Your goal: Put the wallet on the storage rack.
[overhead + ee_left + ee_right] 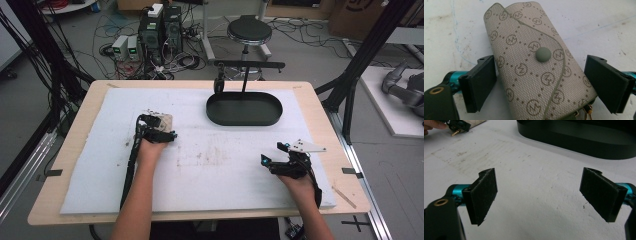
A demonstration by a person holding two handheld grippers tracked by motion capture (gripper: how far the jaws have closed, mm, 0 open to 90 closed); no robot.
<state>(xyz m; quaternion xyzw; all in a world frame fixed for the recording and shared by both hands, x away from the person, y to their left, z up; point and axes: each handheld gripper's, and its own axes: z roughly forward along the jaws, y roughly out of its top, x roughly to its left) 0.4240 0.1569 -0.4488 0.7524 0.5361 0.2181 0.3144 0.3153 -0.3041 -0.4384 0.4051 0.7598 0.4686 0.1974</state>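
Left claw [541, 82] wide open, straddling pouch [534, 65] (left pad touching)

Both forearms reach in over the table: the left gripper [537, 80] with jaws spread wide, the right gripper [539, 195] likewise agape, well apart.

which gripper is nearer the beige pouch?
Left. The left gripper straddles the pouch, jaws open on either side of it. The right gripper sits far across the white mat, open over bare surface.
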